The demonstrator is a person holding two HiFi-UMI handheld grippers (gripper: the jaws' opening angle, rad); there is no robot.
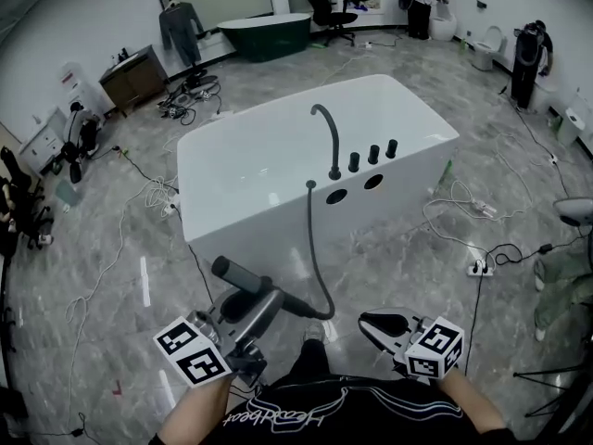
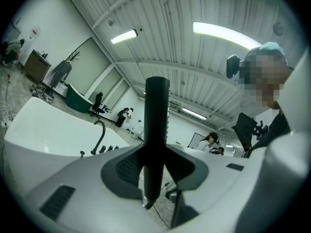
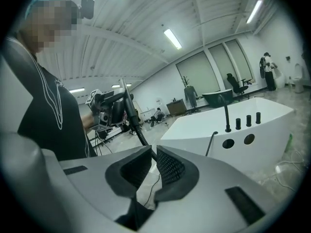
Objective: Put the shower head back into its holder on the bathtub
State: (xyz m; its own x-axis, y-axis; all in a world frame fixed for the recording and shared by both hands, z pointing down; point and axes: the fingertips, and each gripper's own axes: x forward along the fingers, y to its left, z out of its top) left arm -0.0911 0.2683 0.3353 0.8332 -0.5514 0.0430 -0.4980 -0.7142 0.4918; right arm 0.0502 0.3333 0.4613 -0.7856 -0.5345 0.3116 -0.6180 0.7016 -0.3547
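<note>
The white bathtub (image 1: 250,170) stands ahead of me, with a black curved spout (image 1: 326,137) and three black knobs (image 1: 372,154) on its near rim. The black shower head (image 1: 236,273) lies level in front of my body, and my left gripper (image 1: 259,297) is shut on its handle. Its dark hose (image 1: 317,248) runs up to a small fitting (image 1: 311,184) on the tub rim. In the left gripper view the handle (image 2: 157,115) stands upright between the jaws of the left gripper (image 2: 154,171). My right gripper (image 1: 371,324) hangs low at the right, shut and empty; the right gripper (image 3: 153,152) faces the hose (image 3: 137,130) and the tub (image 3: 204,125).
Two round holes (image 1: 355,189) open in the tub's near side. Cables and a power strip (image 1: 479,269) lie on the marble floor to the right. A dark green tub (image 1: 264,33), an office chair (image 1: 329,7), a cabinet (image 1: 134,77) and people stand at the back.
</note>
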